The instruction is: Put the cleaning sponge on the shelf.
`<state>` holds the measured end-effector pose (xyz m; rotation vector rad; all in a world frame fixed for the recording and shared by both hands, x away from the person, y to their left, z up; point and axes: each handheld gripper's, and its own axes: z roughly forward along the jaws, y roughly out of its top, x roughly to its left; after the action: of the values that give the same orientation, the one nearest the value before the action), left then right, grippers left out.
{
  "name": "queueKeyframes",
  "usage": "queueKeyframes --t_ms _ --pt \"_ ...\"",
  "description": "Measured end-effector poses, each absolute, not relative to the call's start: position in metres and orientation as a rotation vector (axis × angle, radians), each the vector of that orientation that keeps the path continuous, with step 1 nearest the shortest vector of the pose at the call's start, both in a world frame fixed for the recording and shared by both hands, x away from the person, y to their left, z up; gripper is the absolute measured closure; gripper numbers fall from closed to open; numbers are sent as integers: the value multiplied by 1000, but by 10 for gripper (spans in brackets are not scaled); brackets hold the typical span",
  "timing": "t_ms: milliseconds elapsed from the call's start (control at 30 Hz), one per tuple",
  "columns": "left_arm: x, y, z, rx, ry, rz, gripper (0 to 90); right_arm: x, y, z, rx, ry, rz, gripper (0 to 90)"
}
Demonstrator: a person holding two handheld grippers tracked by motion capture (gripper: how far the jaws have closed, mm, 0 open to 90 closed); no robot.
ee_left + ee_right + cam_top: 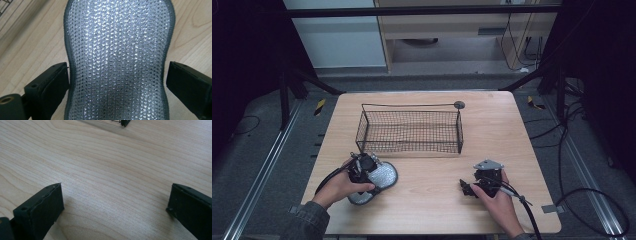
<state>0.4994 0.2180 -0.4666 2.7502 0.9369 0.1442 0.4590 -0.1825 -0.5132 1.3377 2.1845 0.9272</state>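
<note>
A silver, sparkly woven scrub pad [382, 176] with a grey edge and a narrowed waist lies flat on the wooden table [437, 210] at the front left. My left gripper [362, 168] hovers over its near end. In the left gripper view the pad [117, 50] runs up between the two black jaws, which stand apart at either side of its waist; the gripper [117, 72] is open. My right gripper [468, 188] rests low at the front right, open over bare wood [115, 195].
A black wire mesh basket [412, 131] with a long handle stands at the table's middle back; its corner [124, 122] shows far ahead of the right jaws. Cables trail from both grippers to the front. Dark frame posts flank the table.
</note>
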Motion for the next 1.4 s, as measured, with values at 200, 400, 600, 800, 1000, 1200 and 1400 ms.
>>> queueKeyframes --t_ms 200,400,600,800,1000,1200,1400 --pt "503 219 -473 2758 940 120 26 459 -182 -513 1337 2185 927 4" --pt "506 219 -477 2763 942 102 20 459 -182 -513 1337 2185 929 4" --pt "506 219 -477 2773 930 106 38 459 -182 -513 1337 2186 929 4" --pt "504 219 -473 2779 911 118 71 459 -182 -513 1335 2186 929 4" --pt "502 219 -461 2762 886 164 76 459 -182 -513 1336 2186 929 4" --pt "498 220 -447 2754 835 224 78 459 -182 -513 1336 2186 929 4" --pt "495 219 -433 2749 773 285 79 459 -182 -513 1334 2187 929 4"
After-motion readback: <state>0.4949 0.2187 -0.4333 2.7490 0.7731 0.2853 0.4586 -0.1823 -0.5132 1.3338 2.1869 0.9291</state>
